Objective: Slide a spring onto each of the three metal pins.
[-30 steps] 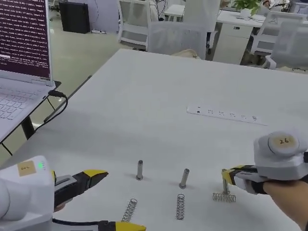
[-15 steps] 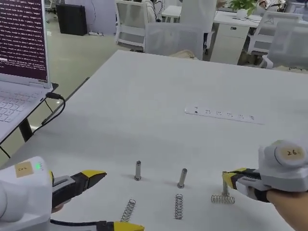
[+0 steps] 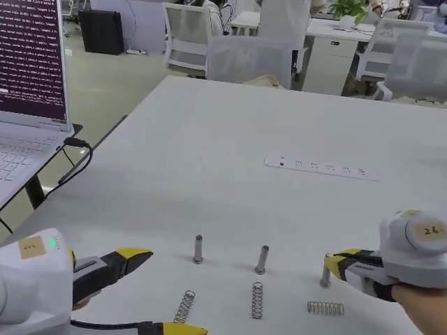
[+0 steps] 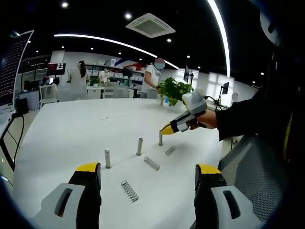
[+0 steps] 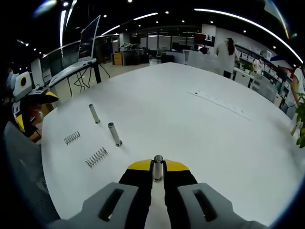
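Looking along the right tool (image 5: 157, 168), I see its jaws clamped on the rightmost metal pin (image 5: 157, 162). My head view adds a handwritten label (image 3: 429, 230) "26" on that tool and a spring (image 3: 325, 307) lying flat on the tabletop (image 3: 230, 132) near that pin. The left tool (image 4: 147, 168) has its jaws wide apart.

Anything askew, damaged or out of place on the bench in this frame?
Nothing stands out. The left pin and middle pin stand upright, the right gripper is shut on the right pin, and the left spring, middle spring and right spring lie loose on the table.
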Motion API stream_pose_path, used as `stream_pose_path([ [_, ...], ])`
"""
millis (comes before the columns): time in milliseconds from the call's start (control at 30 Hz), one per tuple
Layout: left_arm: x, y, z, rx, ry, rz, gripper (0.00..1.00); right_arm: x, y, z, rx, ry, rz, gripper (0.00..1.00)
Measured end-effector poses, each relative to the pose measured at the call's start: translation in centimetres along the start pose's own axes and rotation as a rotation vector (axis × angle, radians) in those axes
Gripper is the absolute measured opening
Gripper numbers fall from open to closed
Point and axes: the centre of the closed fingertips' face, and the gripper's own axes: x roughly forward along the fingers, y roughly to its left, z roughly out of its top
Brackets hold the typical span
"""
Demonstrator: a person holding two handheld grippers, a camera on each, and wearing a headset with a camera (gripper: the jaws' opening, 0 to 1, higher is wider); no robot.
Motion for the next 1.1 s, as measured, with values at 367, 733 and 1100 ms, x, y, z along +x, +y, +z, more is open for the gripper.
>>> stream_pose_path([
  [367, 0.1, -0.2, -0.1, 0.003, 0.005, -0.009, 0.78, -0.6, 0.0, -1.1, -0.002, 0.023, 0.003, 0.06],
  [733, -0.2, 0.0, 0.1, -0.002, -0.005, -0.001, 0.78, -3.1, -0.3, -3.6, -0.023, 0.077, 0.034, 0.14],
  [1100, 0.0, -0.4, 0.0, 0.003, 0.006, -0.011, 0.78, -6.7, 7.0, -7.0, -0.191, 0.128, 0.349, 0.16],
])
